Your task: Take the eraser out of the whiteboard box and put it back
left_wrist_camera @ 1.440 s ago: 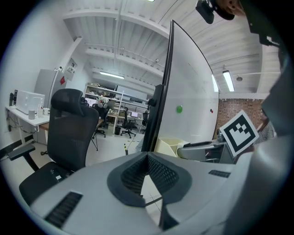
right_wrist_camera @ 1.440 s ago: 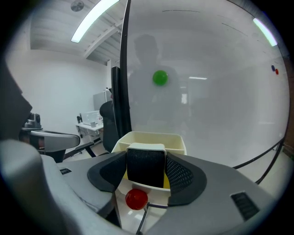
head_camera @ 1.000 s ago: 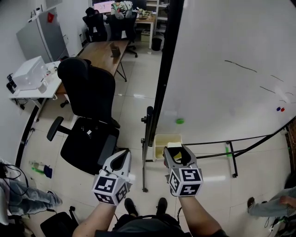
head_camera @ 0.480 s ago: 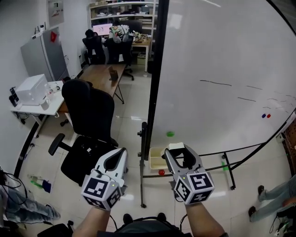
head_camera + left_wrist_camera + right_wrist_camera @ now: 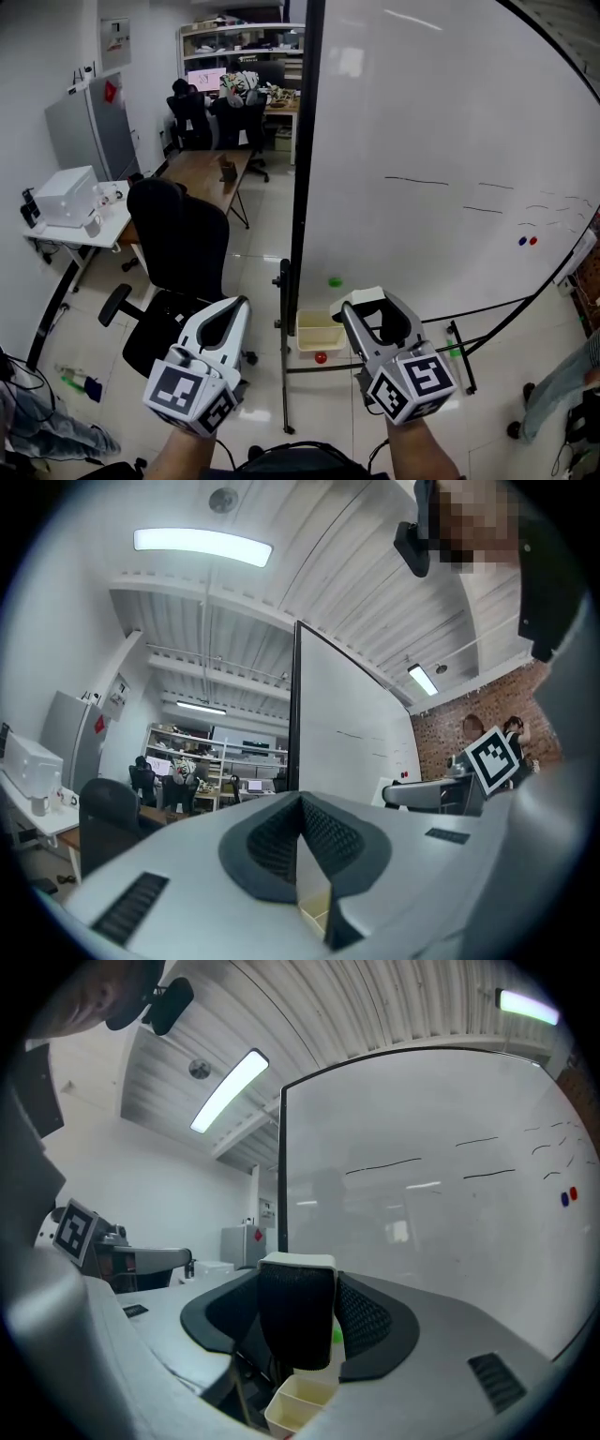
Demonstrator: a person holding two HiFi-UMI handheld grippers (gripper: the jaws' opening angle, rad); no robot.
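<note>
The eraser (image 5: pixel 365 299), white-backed with black felt (image 5: pixel 295 1321), sits between the jaws of my right gripper (image 5: pixel 371 307), which is shut on it and held level in front of the whiteboard (image 5: pixel 441 141). The cream whiteboard box (image 5: pixel 318 330) hangs on the board's stand below and beyond the eraser; it also shows under the jaws in the right gripper view (image 5: pixel 298 1402). My left gripper (image 5: pixel 228 317) is level beside the right one, jaws meeting (image 5: pixel 300 803) with nothing in them.
A black office chair (image 5: pixel 178 244) stands left of the board's stand (image 5: pixel 284 347). A green magnet (image 5: pixel 335 281) sticks to the board and a red ball (image 5: pixel 321 357) lies by the box. A person's leg (image 5: pixel 562 384) is at the right edge. Desks (image 5: pixel 202 169) lie behind.
Both grippers have risen together, the right one carrying the eraser up away from the box. The head view has tilted up to show more of the room.
</note>
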